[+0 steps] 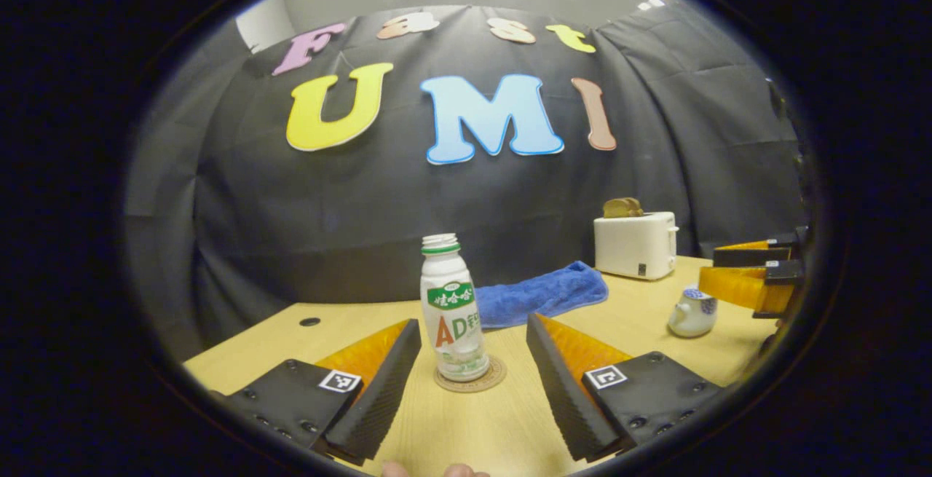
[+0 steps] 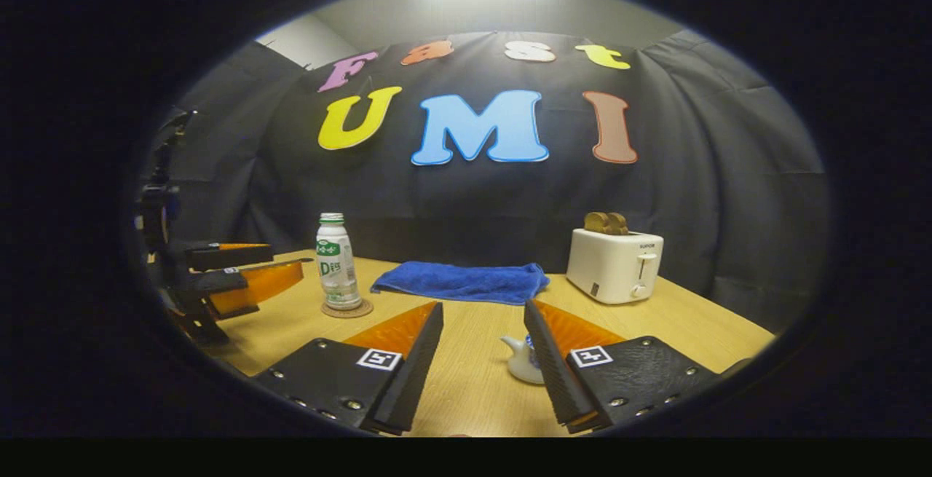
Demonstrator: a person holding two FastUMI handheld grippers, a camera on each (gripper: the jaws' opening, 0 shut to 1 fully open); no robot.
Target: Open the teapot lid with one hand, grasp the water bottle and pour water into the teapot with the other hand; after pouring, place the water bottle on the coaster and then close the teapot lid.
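My wooden counter (image 1: 502,426) carries a coaster (image 1: 470,381) between the left tongs (image 1: 473,382), blue towel (image 1: 542,293) beyond, toaster (image 1: 635,245) and teapot (image 1: 692,312) rightward.

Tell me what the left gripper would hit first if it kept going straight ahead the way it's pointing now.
Probably the water bottle: it stands on its coaster centred ahead of the open left gripper. Depth is hard to judge.

A white toaster (image 2: 614,266) stands at about two o'clock on the wooden surface (image 2: 692,324), with two brown slices of toast (image 2: 606,223) standing in its slots. A crumpled blue towel (image 2: 462,282) lies at twelve o'clock, left of the toaster and apart from it.
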